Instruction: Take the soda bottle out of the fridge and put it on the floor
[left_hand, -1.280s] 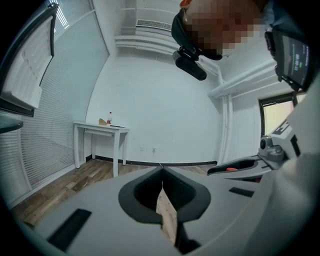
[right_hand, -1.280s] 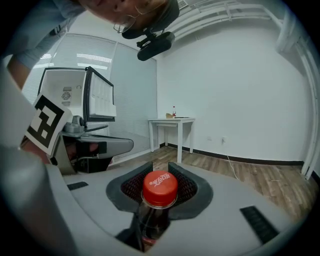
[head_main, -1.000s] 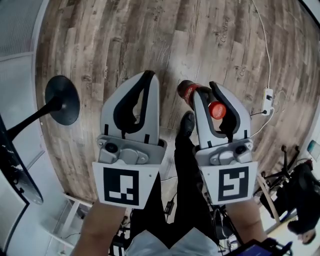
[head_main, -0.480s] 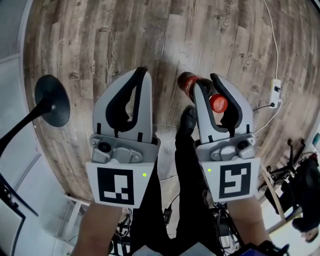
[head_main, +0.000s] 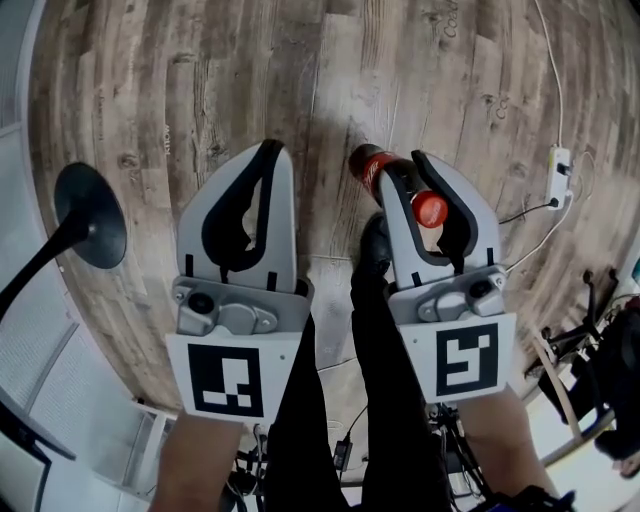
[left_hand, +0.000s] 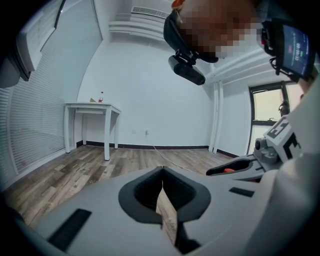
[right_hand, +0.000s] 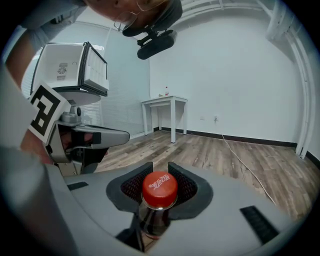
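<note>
Right gripper view: right tongs (right_hand: 161, 169) pinch the soda bottle (right_hand: 159, 192) by the neck, just under the red cap, held clear above the wood floor (right_hand: 240, 150). Left tongs (left_hand: 162, 171) are pressed together and empty. The step looks like set-down. Next: lower the bottle upright until its base meets the floor, then release.

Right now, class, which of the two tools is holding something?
The right tool: its jaws are clamped on the neck of a red-capped soda bottle. The left tool has its jaws closed together with nothing between them.
</note>
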